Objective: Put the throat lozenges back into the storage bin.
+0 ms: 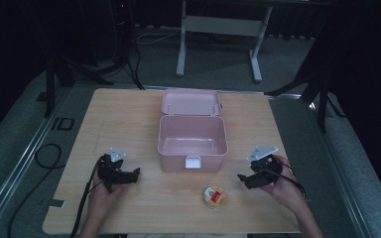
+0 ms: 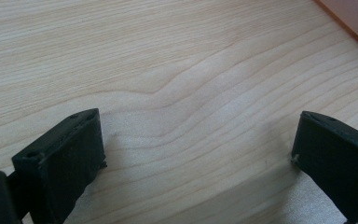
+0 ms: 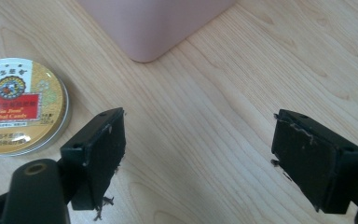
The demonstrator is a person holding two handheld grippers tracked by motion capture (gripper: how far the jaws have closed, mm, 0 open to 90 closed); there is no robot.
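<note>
A pink box (image 1: 193, 137) stands open in the middle of the wooden table (image 1: 129, 119), its lid (image 1: 191, 102) folded back and its inside bare. A round gold candy tin (image 1: 214, 197) lies flat in front of it, towards the right. My left gripper (image 1: 135, 174) rests low over the table left of the box, jaws wide apart over bare wood (image 2: 196, 140). My right gripper (image 1: 241, 179) sits right of the tin, open (image 3: 198, 154), with the tin (image 3: 16, 105) off to its left and a corner of the box (image 3: 154, 23) ahead.
Beyond the table's far edge stand the white legs of a desk (image 1: 218, 29) and dark stands with cables (image 1: 124, 59). A black cable (image 1: 44, 158) loops on the floor to the left. Bare wood lies either side of the box.
</note>
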